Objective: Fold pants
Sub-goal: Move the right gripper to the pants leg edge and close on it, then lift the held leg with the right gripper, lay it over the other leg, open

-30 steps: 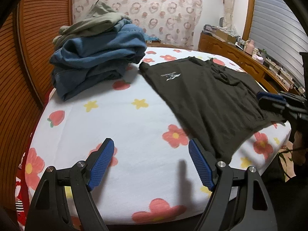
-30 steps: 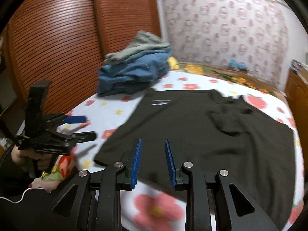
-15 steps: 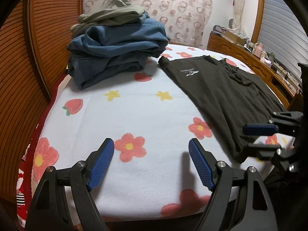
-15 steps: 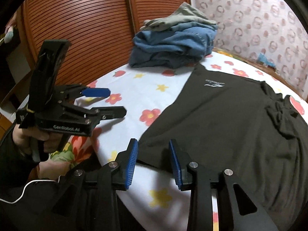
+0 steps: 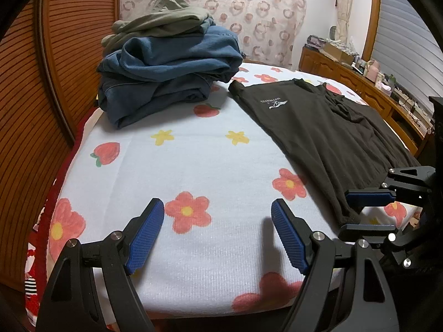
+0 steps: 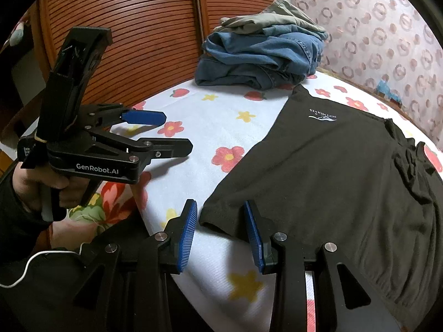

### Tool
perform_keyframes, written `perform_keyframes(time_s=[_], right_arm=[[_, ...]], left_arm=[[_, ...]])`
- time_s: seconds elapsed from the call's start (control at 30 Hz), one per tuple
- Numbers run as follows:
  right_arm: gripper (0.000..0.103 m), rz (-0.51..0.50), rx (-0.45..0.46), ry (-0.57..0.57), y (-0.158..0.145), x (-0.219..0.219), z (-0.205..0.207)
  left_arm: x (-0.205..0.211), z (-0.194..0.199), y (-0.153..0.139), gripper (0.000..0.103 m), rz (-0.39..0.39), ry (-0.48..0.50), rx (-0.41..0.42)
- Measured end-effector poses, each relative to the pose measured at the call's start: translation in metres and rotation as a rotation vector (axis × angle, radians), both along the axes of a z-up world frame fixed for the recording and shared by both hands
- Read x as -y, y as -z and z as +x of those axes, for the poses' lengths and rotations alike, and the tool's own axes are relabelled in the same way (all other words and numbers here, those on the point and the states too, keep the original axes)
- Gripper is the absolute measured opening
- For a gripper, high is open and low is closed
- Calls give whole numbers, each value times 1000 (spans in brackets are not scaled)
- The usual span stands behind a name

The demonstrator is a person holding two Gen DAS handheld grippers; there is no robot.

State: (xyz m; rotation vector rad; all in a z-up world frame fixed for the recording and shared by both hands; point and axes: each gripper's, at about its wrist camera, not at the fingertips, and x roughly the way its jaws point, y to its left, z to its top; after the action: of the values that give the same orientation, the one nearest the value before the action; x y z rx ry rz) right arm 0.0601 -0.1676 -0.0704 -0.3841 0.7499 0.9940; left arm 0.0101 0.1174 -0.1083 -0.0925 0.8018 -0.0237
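Dark pants (image 6: pixel 332 171) with a small white logo lie flat on the flowered bed sheet (image 5: pixel 210 171); they also show in the left wrist view (image 5: pixel 318 127). My right gripper (image 6: pixel 221 215) is open, its blue pads on either side of the pants' near corner (image 6: pixel 213 218), just above the sheet. It also shows in the left wrist view (image 5: pixel 357 213) at the right. My left gripper (image 5: pixel 217 218) is open and empty over bare sheet, left of the pants; it also shows in the right wrist view (image 6: pixel 177 132).
A pile of blue and olive garments (image 5: pixel 166 69) sits at the far left of the bed, near the slatted wooden wardrobe (image 6: pixel 133 27). A wooden dresser (image 5: pixel 360 83) with clutter stands beyond the bed's right side. The bed's near edge is close below both grippers.
My right gripper has opened wider and come down to the pants' near corner. My left gripper has come a little closer over the sheet and stays open.
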Motion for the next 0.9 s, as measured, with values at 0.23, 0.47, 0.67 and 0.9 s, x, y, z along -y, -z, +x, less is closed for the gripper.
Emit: perform_keyframes(time_s=[0.23,0.47,0.67,0.9], right_arm=[[7,24,-8,-2,-5,8,1],[5,96,12,99,-23,39,19],[5,140,32,199,-35,71,31],[5,162,63,296,-45,103,28]], left_arm=[[6,2,-1,80,-8,13,-2],[27,12,-11,80,0,62,18],[42,21,-21,80,9,97,39],[62,34,-27,80,8,150,44]])
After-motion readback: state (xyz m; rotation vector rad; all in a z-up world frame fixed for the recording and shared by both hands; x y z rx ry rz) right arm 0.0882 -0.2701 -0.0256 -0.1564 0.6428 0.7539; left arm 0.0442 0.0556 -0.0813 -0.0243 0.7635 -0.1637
